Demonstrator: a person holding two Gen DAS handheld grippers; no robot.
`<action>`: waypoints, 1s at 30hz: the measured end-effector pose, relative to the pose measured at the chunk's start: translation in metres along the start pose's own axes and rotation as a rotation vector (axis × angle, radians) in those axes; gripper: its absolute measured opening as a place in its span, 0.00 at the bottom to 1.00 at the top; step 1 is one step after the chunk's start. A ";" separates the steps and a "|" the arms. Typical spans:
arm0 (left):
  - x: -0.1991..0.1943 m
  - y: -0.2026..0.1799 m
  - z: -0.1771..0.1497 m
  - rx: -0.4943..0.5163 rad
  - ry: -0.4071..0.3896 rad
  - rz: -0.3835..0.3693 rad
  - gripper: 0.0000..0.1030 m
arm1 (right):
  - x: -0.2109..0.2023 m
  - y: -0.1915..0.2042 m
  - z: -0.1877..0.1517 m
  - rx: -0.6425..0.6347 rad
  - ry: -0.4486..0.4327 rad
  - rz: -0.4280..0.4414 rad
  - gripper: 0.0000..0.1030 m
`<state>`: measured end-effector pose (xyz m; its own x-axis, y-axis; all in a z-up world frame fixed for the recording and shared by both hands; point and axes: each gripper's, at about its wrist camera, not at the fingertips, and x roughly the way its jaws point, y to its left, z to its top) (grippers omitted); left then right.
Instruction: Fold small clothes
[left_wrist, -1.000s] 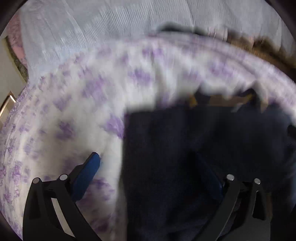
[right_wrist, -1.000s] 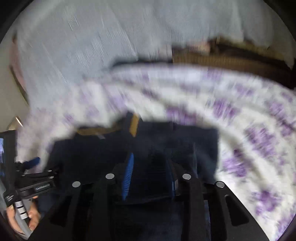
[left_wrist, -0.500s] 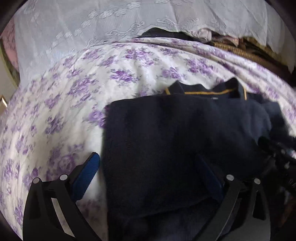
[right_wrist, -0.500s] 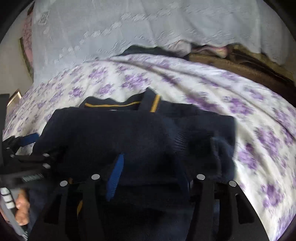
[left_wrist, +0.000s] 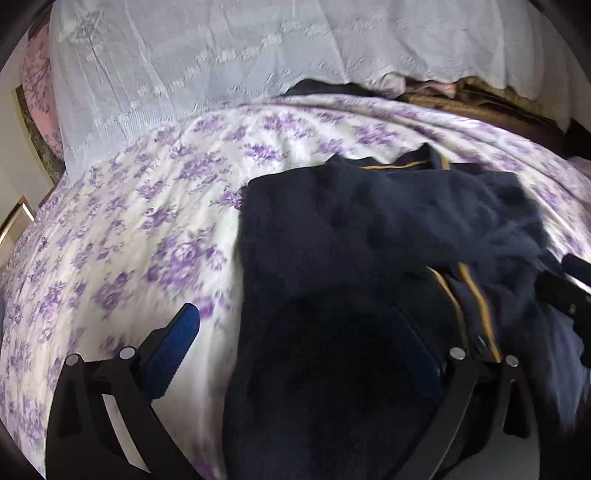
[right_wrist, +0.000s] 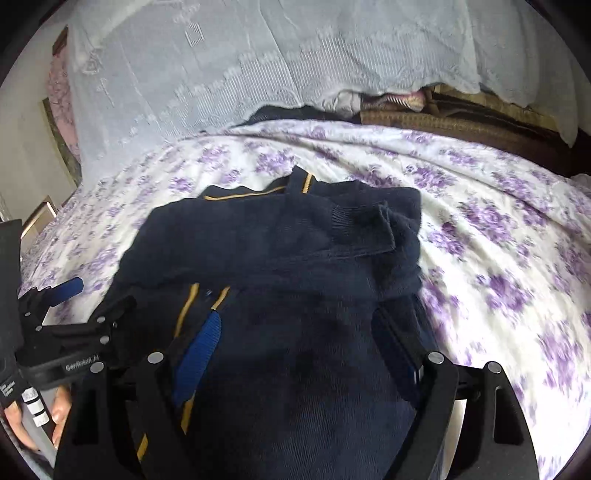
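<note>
Navy knit sweater (right_wrist: 280, 258) with mustard trim lay folded over on the purple-flowered bedspread (right_wrist: 498, 229), one ribbed cuff on top. Right gripper (right_wrist: 299, 347) had just been opening, jaws wide, cloth between them but unpinched. Left gripper (left_wrist: 295, 343) stood wide too, gripping nothing. Sweater's near edge was cut off below; white lace cover (left_wrist: 221, 55) hid the back.

Soft daylight, fisheye-warped edges, slight motion blur

The right gripper (right_wrist: 295, 343) jaws have just opened, apparently releasing the navy sweater (right_wrist: 280, 251).
</note>
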<state>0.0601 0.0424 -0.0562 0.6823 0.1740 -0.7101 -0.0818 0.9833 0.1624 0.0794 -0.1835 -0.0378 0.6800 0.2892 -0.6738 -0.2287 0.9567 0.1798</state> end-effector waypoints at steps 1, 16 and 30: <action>-0.008 -0.002 -0.004 0.008 -0.014 -0.001 0.96 | -0.007 0.001 -0.006 -0.002 -0.004 0.007 0.82; -0.037 -0.013 -0.063 0.096 0.034 0.014 0.96 | -0.033 0.015 -0.070 -0.098 0.089 0.047 0.87; -0.076 0.000 -0.095 0.084 -0.020 0.003 0.96 | -0.094 -0.038 -0.104 0.040 -0.019 0.066 0.87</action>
<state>-0.0606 0.0343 -0.0668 0.6963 0.1749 -0.6961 -0.0234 0.9749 0.2215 -0.0479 -0.2504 -0.0561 0.6772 0.3523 -0.6459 -0.2463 0.9358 0.2522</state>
